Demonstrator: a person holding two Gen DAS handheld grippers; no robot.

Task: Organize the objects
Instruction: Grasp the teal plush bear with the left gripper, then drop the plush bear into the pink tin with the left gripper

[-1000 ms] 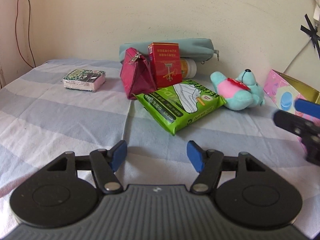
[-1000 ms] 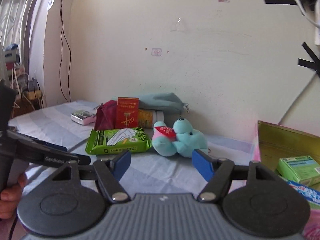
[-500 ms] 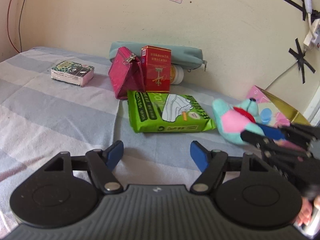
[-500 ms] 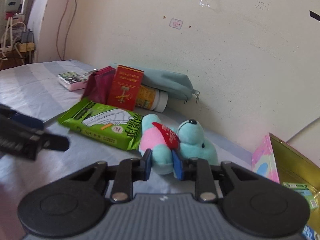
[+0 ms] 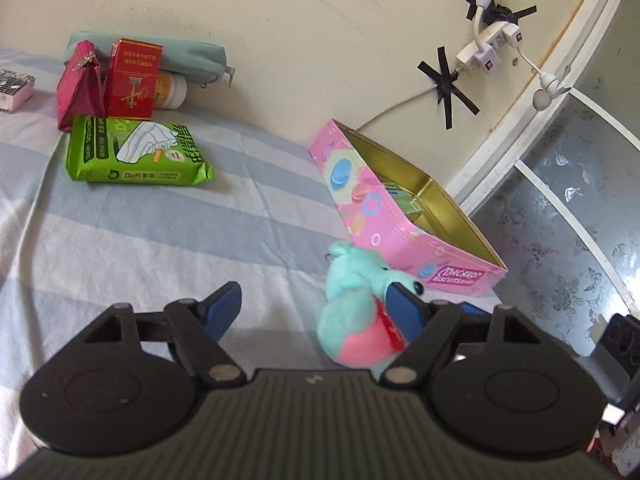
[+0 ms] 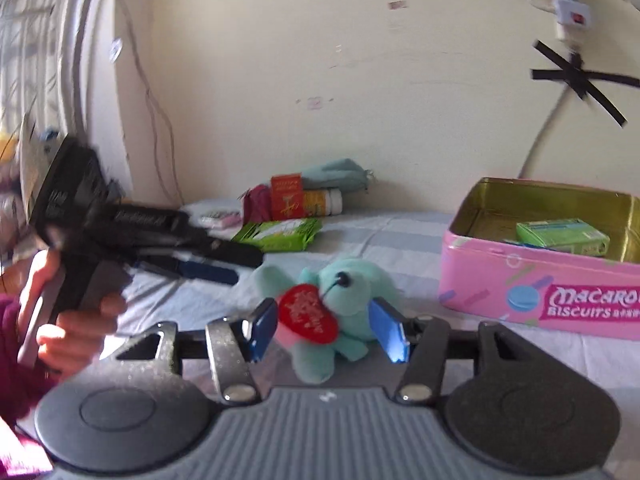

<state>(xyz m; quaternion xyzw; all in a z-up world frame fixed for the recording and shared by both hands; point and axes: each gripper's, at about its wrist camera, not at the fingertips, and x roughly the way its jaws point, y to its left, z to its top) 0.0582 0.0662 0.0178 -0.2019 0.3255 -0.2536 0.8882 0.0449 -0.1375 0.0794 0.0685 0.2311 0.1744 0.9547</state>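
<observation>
**Operator:** Status of the right gripper (image 6: 328,332)?

**Observer:** Jaws are opening. The teal plush toy (image 6: 340,304) sits between the blue pads (image 6: 390,338); both pads stand at its flanks, and firm pressure on it cannot be confirmed. The toy carries a red heart on its chest and rests on the striped bedsheet (image 6: 400,232).

**Operator:** Location of the toy relative to the pink biscuit tin (image 6: 536,284)?

**Observer:** Just beside the tin, off its near left corner, outside it. The tin is open and holds a green box (image 6: 560,234).

**Operator:** Status of the left gripper (image 5: 316,312)?

**Observer:** Jaws are opening and stand spread. No pinch is seen. In the left wrist view the plush toy (image 5: 356,304) lies against the right-hand pad, with the tin (image 5: 384,220) behind it.

**Operator:** Remaining items?

**Observer:** All lie well apart from the tin, toward the wall: a green wipes pack (image 5: 136,152), a red box (image 5: 134,78), a magenta pouch (image 5: 78,84), a teal pencil case (image 5: 192,60) and a white-capped bottle (image 5: 172,88).
</observation>
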